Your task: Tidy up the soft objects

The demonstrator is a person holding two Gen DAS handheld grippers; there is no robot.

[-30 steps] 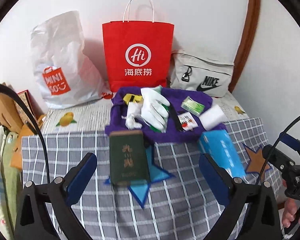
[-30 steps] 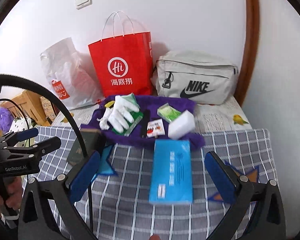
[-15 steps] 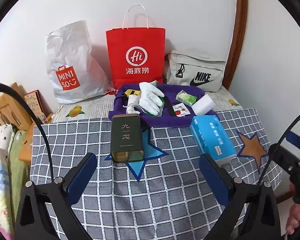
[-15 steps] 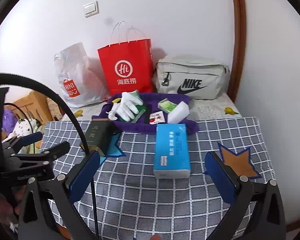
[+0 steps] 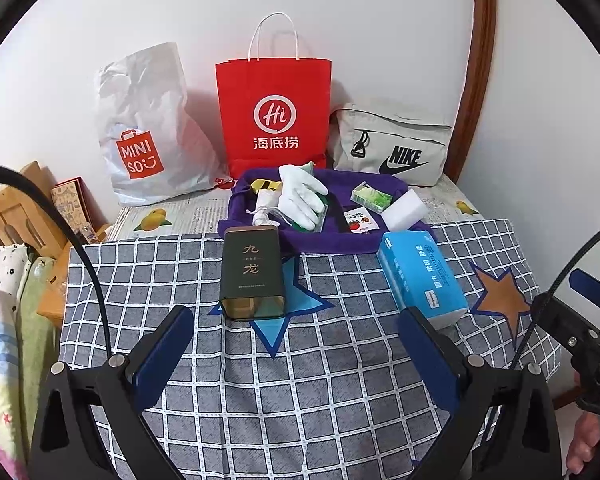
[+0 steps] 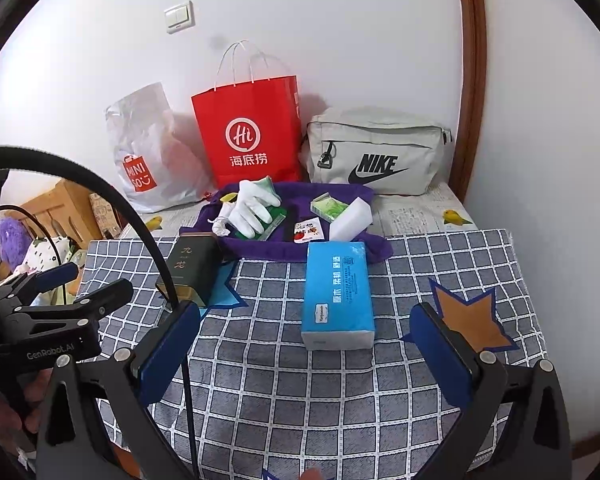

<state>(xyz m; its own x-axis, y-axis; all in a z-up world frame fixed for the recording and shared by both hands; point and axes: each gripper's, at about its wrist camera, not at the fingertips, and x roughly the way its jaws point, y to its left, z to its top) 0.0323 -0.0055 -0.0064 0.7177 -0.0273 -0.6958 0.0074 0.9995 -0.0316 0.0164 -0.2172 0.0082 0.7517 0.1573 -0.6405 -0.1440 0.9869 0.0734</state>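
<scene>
A purple cloth (image 5: 312, 240) (image 6: 260, 250) lies at the back of the checked table, holding a white glove (image 5: 300, 196) (image 6: 254, 206), a white sponge block (image 5: 404, 212) (image 6: 350, 220), a green packet (image 5: 370, 197) (image 6: 329, 205) and small sachets. A blue tissue pack (image 5: 420, 276) (image 6: 336, 292) and a dark green tin (image 5: 253, 272) (image 6: 190, 270) lie nearer. My left gripper (image 5: 294, 344) and right gripper (image 6: 304, 344) are open and empty, held back above the table's front.
A red paper bag (image 5: 274, 120) (image 6: 248, 136), a white Miniso plastic bag (image 5: 144, 128) (image 6: 148, 152) and a grey Nike bag (image 5: 392, 144) (image 6: 376, 152) stand against the wall. A wooden bed frame (image 5: 8, 216) and bedding lie left. The table's right edge meets the wall.
Both grippers have pulled back and up from the table, so the objects look smaller and farther. The objects have not moved.
</scene>
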